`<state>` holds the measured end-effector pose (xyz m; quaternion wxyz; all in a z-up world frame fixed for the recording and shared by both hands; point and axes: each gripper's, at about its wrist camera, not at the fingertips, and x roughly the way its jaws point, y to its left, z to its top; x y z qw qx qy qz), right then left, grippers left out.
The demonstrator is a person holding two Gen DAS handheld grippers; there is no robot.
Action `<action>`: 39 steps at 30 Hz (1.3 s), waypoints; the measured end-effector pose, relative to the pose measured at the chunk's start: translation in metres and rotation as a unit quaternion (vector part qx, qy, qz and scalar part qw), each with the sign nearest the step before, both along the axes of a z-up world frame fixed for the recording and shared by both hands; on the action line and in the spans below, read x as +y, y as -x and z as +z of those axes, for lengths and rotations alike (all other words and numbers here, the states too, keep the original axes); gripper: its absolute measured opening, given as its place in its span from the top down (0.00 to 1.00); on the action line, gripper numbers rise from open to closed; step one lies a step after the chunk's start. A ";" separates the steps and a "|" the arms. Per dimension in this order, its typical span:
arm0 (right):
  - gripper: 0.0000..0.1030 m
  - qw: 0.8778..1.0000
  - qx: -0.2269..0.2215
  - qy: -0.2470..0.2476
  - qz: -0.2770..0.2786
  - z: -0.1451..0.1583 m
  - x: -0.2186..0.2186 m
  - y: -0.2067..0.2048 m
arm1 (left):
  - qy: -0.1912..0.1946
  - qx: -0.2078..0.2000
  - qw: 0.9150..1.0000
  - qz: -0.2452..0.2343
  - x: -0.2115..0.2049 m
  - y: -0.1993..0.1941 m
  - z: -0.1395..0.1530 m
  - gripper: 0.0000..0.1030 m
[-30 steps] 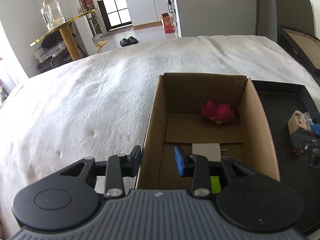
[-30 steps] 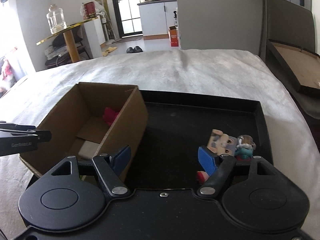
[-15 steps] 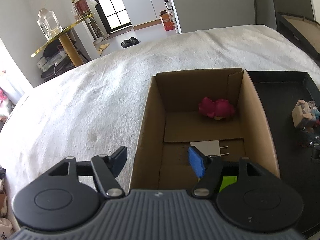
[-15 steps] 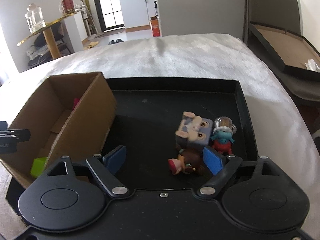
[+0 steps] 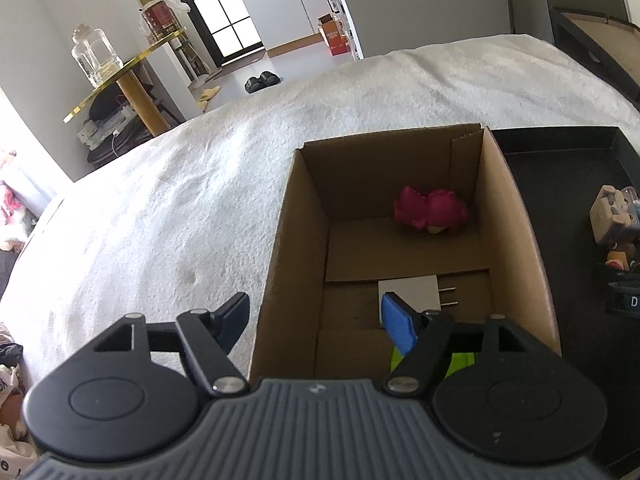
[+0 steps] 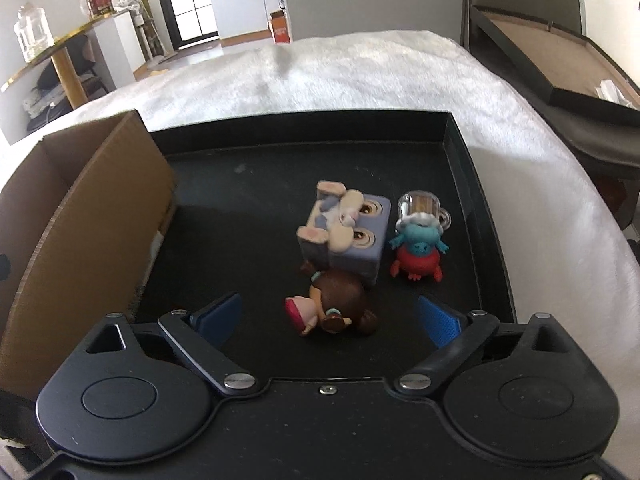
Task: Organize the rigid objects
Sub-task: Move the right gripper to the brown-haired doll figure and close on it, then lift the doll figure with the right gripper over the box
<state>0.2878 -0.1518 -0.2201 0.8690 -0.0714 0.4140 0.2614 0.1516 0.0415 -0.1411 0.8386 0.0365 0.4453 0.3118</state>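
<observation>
Both wrist views tilt down, close: left over the cardboard box [image 5: 400,240], right over the black tray [image 6: 460,152]; each shows both

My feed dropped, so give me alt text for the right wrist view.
The open right gripper, jaws just widened, hovers over a brown-haired doll lying in a black tray. Behind it are a blue bunny block and a teal-and-red figure; a cardboard box stands at left.
</observation>
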 end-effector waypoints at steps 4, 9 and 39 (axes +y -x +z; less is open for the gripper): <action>0.09 1.000 0.004 0.005 -0.001 -0.009 0.001 -0.002 | -0.003 0.007 1.000 0.004 0.000 -0.002 -0.002 0.31; 0.56 0.999 -0.031 0.025 0.013 -0.007 0.003 0.003 | -0.007 0.016 1.000 0.003 -0.002 -0.004 -0.004 0.30; 0.58 0.996 -0.059 -0.035 0.055 0.040 0.011 0.017 | 0.011 -0.006 1.000 0.016 0.008 0.007 0.000 0.30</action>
